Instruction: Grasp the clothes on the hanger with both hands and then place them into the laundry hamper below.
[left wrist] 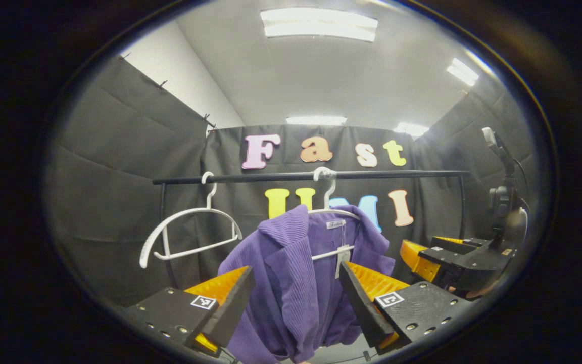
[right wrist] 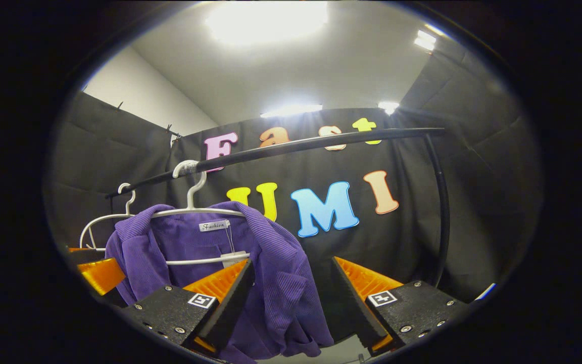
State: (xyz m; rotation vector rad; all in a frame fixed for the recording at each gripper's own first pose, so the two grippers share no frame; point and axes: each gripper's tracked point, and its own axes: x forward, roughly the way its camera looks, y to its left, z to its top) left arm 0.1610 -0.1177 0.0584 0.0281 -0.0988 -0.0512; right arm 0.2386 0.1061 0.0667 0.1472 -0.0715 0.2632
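Note:
A purple ribbed garment point(left wrist: 291, 298) hangs on a white hanger point(left wrist: 329, 191) from a black rail point(left wrist: 271, 177). In the left gripper view my left gripper point(left wrist: 296, 272) stands open, its fingers flanking the garment's front and one shoulder; whether they touch the cloth is unclear. In the right gripper view the same garment point(right wrist: 170, 242) drapes from its hanger point(right wrist: 195, 189), and my right gripper point(right wrist: 292, 265) is open with the other shoulder's fold showing between its fingers. The right gripper point(left wrist: 425, 253) also appears at the right of the left gripper view.
An empty white hanger point(left wrist: 190, 217) hangs farther left on the rail point(right wrist: 321, 141). The rail's upright post point(right wrist: 442, 212) stands at the right. A dark stand with a device point(left wrist: 503, 197) is by the right wall. The left gripper point(right wrist: 96, 273) shows beside the garment.

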